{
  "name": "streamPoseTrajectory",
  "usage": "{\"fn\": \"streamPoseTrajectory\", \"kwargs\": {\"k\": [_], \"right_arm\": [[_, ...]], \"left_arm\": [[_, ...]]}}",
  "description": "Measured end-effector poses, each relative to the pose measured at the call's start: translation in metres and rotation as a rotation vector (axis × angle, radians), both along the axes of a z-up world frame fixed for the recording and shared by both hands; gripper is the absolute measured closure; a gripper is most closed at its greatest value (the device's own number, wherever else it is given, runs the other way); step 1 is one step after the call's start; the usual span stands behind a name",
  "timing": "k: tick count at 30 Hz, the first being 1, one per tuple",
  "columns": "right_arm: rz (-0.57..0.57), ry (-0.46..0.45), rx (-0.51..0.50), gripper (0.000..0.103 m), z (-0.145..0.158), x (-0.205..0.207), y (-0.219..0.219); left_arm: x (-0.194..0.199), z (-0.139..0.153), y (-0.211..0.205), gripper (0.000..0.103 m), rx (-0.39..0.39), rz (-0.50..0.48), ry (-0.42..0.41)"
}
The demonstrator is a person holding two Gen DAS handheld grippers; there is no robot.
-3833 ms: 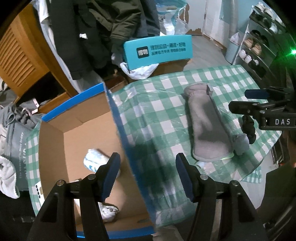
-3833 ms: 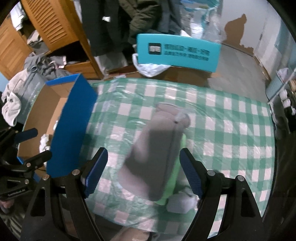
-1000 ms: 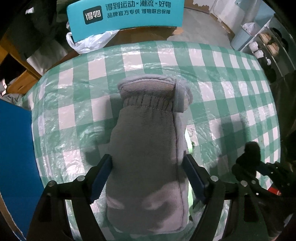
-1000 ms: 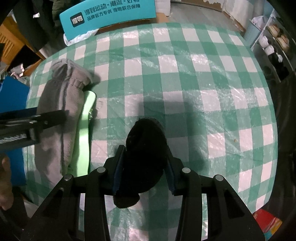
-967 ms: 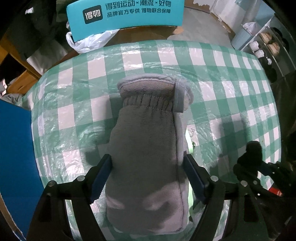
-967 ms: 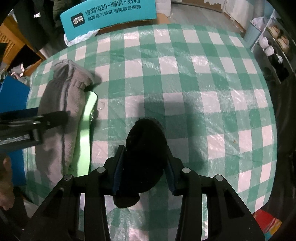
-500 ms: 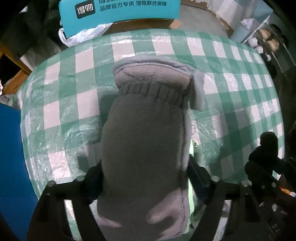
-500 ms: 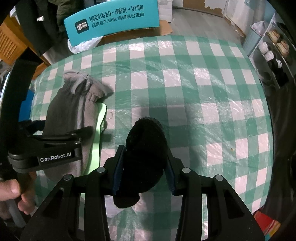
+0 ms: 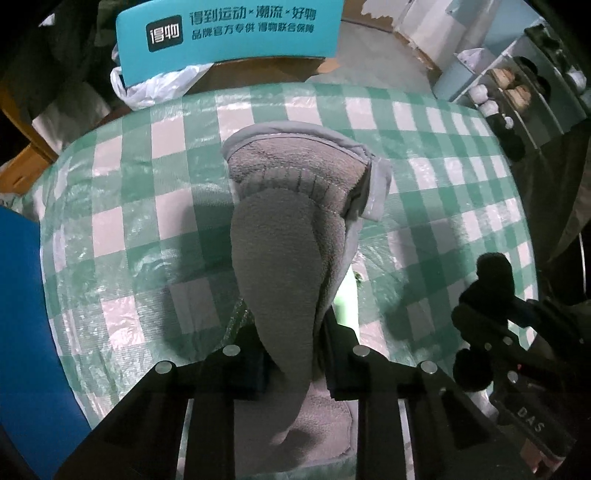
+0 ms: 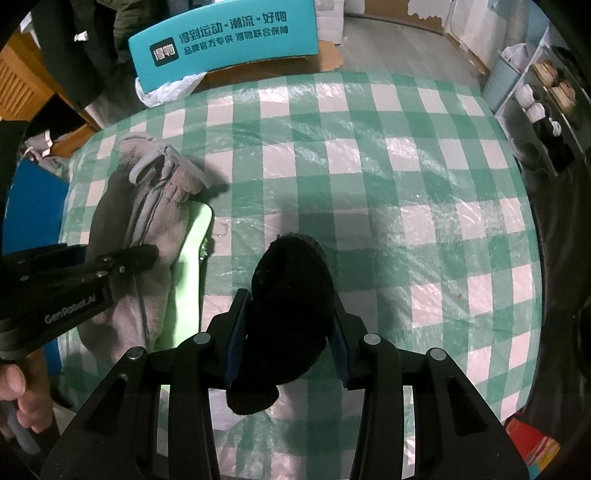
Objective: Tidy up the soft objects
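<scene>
— Grey fleece mitten (image 9: 280,236): where is it in your left view?

— Between the jaws of your left tool (image 9: 291,354). Those jaws have just been closing, and now they pinch the fleece into a tall ridge near the mitten's closed end. Its cuff points to the far side of the bench (image 9: 147,192), which wears a green-and-white checked cover under clear plastic.

— Does the whole mitten hang free?

— I cannot tell. In your right view the mitten (image 10: 147,206) lies at the left of the bench, with your left tool (image 10: 147,254) gripping it from the left. A pale green flat thing (image 10: 192,266) lies just beside the mitten on its right, partly under it.

— And your right tool (image 10: 284,332)?

— It stands narrow, clamped on a black soft object (image 10: 288,306) that bulges out past the blue pads toward the far side. In the left view that black object (image 9: 491,273) shows at the right, well apart from the mitten.

— Anything else around?

— A blue box wall (image 9: 22,332) stands at the left edge of the bench. Beyond the far edge stands a teal carton (image 9: 225,33) with white print, and a shoe rack (image 9: 517,96) sits at the far right. Fingers of your hand (image 10: 18,398) show at the near left.
</scene>
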State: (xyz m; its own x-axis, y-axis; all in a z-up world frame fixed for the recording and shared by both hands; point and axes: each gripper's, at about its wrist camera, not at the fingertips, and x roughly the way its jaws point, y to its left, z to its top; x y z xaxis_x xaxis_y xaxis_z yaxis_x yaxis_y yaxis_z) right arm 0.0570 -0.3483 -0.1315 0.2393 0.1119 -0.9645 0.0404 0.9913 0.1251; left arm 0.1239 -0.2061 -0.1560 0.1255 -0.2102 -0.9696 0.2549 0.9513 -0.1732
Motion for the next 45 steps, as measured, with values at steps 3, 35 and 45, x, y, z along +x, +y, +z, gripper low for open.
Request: {"fn": "streamPoseTrajectory", "kwargs": {"k": [3,35,45], "right_arm": [[0.007,-0.013,-0.002,0.063,0.007,0.001,0.003],[0.145,-0.183,-0.034,0.063,0.098,-0.011,0.071],[0.208,-0.215,-0.031,0.063,0.117,-0.022,0.095]], "left_arm": [[-0.006,0.011,0.003,0.08,-0.012,-0.011,-0.005],[-0.056,0.113,0.077,0.08,0.009,-0.013,-0.231],[-0.071,0.133,0.096,0.08,0.024,-0.008,-0.285]]}}
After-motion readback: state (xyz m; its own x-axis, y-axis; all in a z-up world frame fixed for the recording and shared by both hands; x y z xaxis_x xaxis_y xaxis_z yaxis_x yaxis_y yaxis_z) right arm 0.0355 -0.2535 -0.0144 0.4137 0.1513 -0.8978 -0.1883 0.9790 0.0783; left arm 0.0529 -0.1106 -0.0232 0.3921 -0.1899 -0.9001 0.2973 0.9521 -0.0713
